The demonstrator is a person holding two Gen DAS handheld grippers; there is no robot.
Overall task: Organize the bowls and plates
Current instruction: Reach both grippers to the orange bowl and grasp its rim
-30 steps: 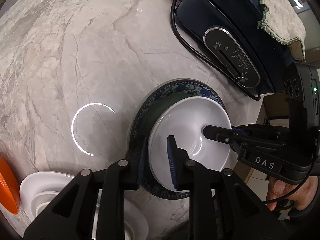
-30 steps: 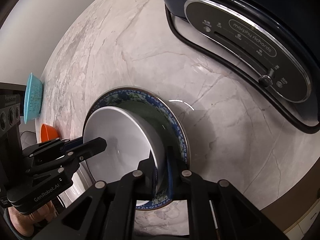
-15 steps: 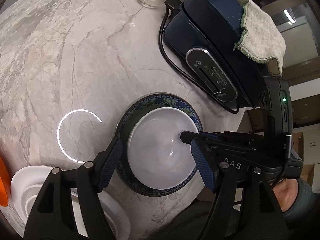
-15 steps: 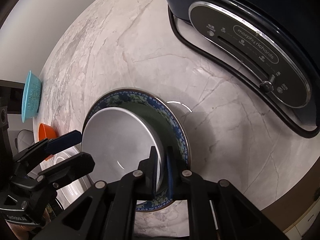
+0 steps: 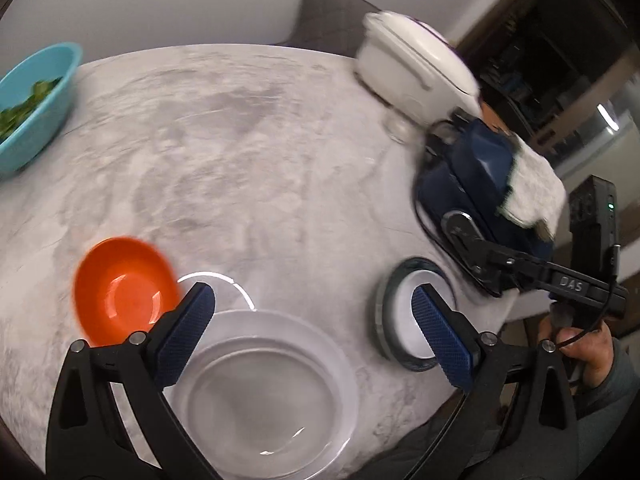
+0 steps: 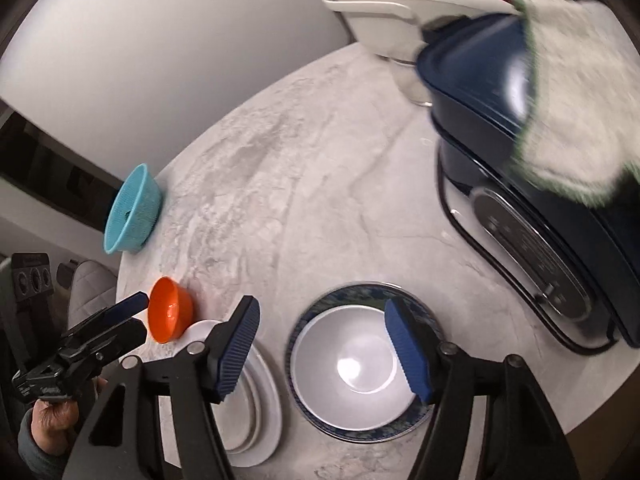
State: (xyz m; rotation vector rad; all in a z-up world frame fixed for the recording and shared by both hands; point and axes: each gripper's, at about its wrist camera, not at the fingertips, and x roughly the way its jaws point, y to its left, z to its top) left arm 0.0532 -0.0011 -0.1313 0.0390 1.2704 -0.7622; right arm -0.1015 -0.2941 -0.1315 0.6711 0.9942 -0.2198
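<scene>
Motion blur smears the blue-rimmed plate [image 5: 386, 312] pattern; teal bowl [image 5: 36, 100] cropped.

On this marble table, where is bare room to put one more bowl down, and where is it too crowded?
Free: the wide middle, between the teal bowl, the orange bowl and the blue cooker. Crowded: the near edge, where white plates and the white bowl on its blue plate lie close together.

The right gripper [image 6: 324, 344] hangs above the marble table [image 6: 320, 184], its jaws opening with nothing between them. Under it a white bowl [image 6: 352, 368] sits in a blue-rimmed plate [image 6: 434, 326]. At nine o'clock from the bowl lie stacked white plates [image 6: 260, 412]; an orange bowl [image 6: 170, 314] is at ten o'clock.
</scene>
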